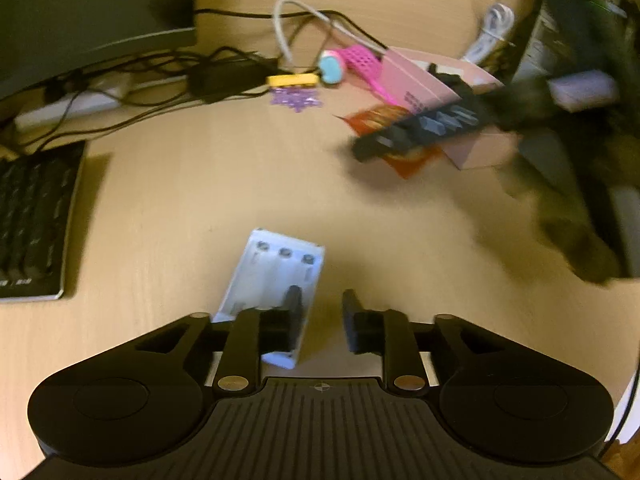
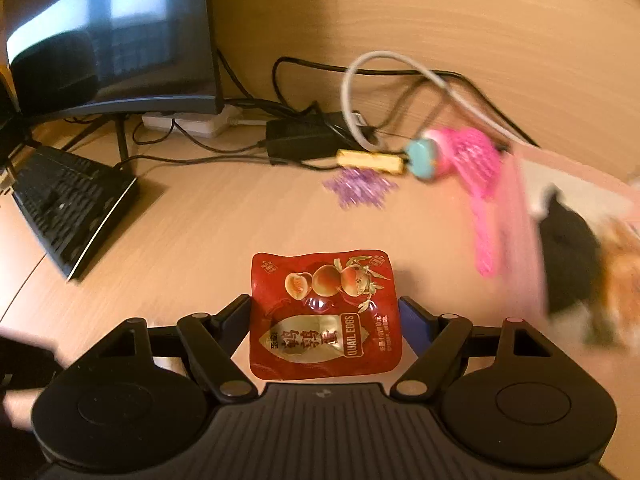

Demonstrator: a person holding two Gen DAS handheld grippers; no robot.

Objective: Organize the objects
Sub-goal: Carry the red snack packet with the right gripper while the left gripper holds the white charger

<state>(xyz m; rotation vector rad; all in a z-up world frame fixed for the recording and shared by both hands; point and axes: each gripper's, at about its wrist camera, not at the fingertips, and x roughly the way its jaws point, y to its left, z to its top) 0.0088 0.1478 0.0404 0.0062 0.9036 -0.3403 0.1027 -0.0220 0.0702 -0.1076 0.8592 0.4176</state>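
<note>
Nearest the lens, the left gripper (image 1: 320, 316) stood with its black fingers parted and nothing pressed between them; the white plastic battery case (image 1: 276, 280) holding three cells lay flat on the pale wooden desk (image 1: 180, 208), partly under the left-hand finger and outside the gap. The right gripper (image 2: 324, 320) (seen from its own camera) had its blue-padded fingers spread on either side of the glossy red foil quail-egg packet (image 2: 324, 316), each pad just beside an edge; whether they pressed on it I could not tell.

Far ahead and to the left of both tongs stood the dark curved monitor (image 2: 112, 36), with the black keyboard (image 2: 72, 204) below it. Ahead and to the right lay the pink cardboard box (image 2: 524, 232). Straight ahead, near the black power adapter (image 2: 304, 140) and its tangled cables, lay the pink plastic comb (image 2: 480, 184), the yellow bar (image 2: 370, 160) and the purple snowflake ornament (image 2: 358, 188).
</note>
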